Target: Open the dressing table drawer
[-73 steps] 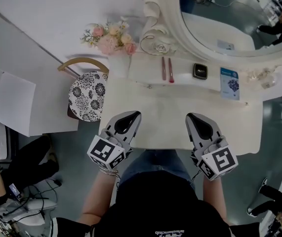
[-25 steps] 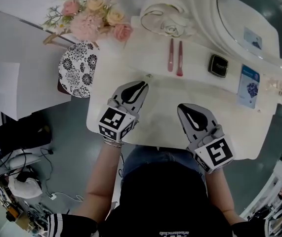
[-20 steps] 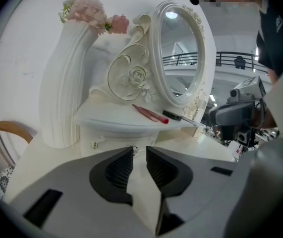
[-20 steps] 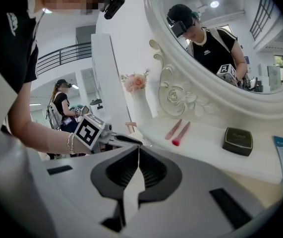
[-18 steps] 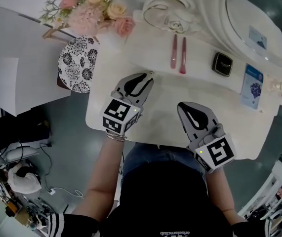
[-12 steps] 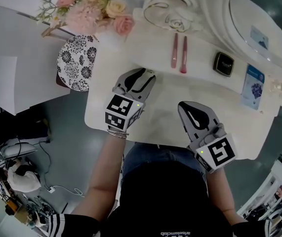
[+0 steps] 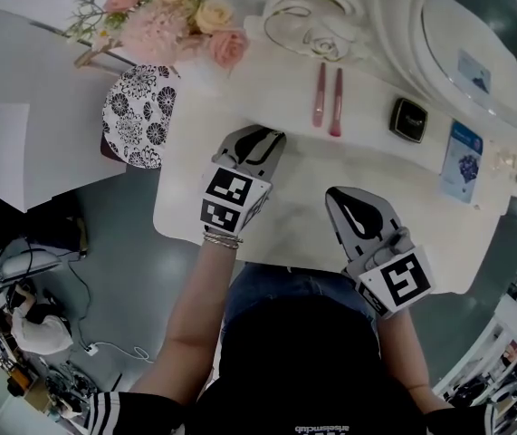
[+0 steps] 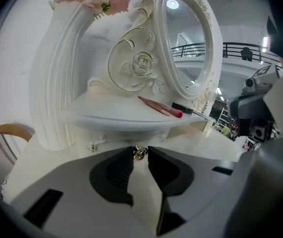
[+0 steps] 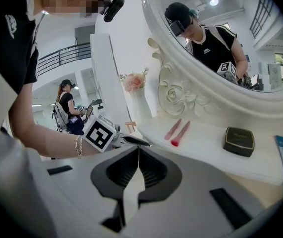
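The left gripper [image 7: 272,137] is pushed up to the front of the raised shelf [image 7: 276,84] at the back of the desk [image 7: 312,202], tilted a little downward so that its tips line up with the small gold knob [image 8: 140,153] of the drawer [image 8: 119,137]. Its jaws have just been closing. They stand slightly apart with the knob in the gap at the tips, and I do not see the pads pinching it, so the grasp looks about to happen rather than made. The drawer sits shut under the shelf, with its front flush. A second small knob [image 8: 92,147] is further to the left on the same front. The right gripper [image 9: 139,151] hangs over the bare desk well to the side, closed and empty, probably parked to stay out of the way. On the shelf above the drawer lie two red sticks [image 7: 327,98], a black case [image 7: 409,118] and a blue card [image 7: 462,161]. Flowers [image 7: 177,12] and the oval mirror [image 7: 475,43] stand behind. Nothing lies on the desk in front of the drawer, so its way out looks free. A patterned stool [image 7: 138,116] stands off the desk's left end.
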`<state>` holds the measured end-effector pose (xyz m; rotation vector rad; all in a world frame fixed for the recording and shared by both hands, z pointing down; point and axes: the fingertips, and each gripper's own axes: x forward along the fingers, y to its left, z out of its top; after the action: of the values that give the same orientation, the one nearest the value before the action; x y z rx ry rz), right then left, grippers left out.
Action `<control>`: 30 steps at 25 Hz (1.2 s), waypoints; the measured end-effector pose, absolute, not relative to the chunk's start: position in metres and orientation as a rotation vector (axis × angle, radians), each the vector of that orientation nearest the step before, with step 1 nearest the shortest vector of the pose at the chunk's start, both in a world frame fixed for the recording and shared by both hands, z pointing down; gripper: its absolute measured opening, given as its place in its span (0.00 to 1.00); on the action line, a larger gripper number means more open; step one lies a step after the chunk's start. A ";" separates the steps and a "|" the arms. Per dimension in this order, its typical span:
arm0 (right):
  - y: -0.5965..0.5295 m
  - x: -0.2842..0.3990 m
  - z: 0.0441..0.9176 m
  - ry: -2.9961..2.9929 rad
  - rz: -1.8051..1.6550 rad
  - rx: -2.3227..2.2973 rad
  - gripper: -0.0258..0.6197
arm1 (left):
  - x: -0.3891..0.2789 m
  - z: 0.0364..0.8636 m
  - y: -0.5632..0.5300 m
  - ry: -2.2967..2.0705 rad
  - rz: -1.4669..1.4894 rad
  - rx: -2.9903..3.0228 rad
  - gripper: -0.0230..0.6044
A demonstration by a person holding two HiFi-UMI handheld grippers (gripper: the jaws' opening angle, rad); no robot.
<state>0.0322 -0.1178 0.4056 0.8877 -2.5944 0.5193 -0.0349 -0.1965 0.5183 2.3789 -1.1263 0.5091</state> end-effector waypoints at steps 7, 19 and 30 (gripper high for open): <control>-0.116 0.033 0.406 -2.566 0.514 0.901 0.07 | -0.037 0.519 -0.192 -1.103 0.529 2.373 0.20; -0.104 0.027 0.400 -2.558 0.498 0.924 0.07 | -0.039 0.519 -0.174 -1.080 0.544 2.364 0.20; -0.088 0.026 0.397 -2.567 0.480 0.947 0.07 | -0.042 0.520 -0.158 -1.067 0.545 2.362 0.20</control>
<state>0.0257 -0.0885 0.3974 0.9471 -2.5672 0.4799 -0.0415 -0.1577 0.5199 2.3620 -1.0668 0.5451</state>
